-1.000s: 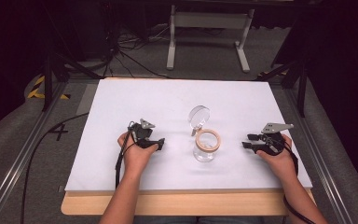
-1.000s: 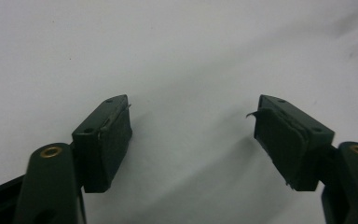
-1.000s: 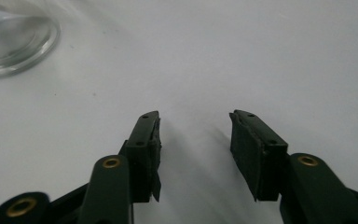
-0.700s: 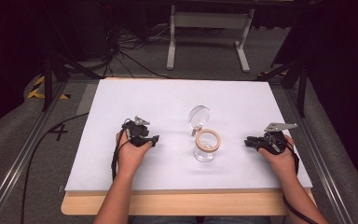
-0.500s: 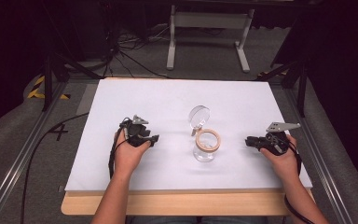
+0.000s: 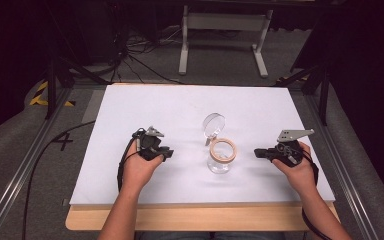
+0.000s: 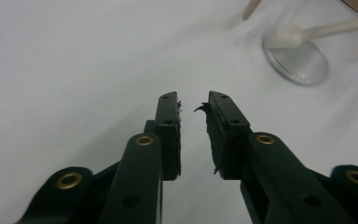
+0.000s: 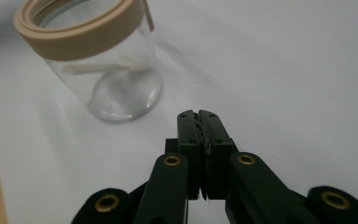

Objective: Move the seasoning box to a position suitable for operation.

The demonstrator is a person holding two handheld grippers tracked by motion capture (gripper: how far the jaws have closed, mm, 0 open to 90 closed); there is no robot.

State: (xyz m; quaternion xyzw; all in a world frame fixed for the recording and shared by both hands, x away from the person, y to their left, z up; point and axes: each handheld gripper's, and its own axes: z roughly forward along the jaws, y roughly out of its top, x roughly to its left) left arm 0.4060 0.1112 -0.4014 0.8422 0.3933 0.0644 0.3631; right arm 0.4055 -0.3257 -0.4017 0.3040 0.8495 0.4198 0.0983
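White table (image 6: 130, 185); jar (image 8: 98, 65) apparently holds swab.

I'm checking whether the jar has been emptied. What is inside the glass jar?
One cotton swab lies inside the glass jar, leaning across it near the bottom. Its far end is covered by the tan rim. Nothing else shows through the glass.

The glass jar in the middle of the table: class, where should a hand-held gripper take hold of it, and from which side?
Probably grip the glass jar on its clear wall just below the tan rim band, coming in level from the right, where the right hand-held gripper already points at it. The jar stands upright and the band would likely stop the jaws slipping upward. Its hinged lid stands open at the far side, so avoid that side.
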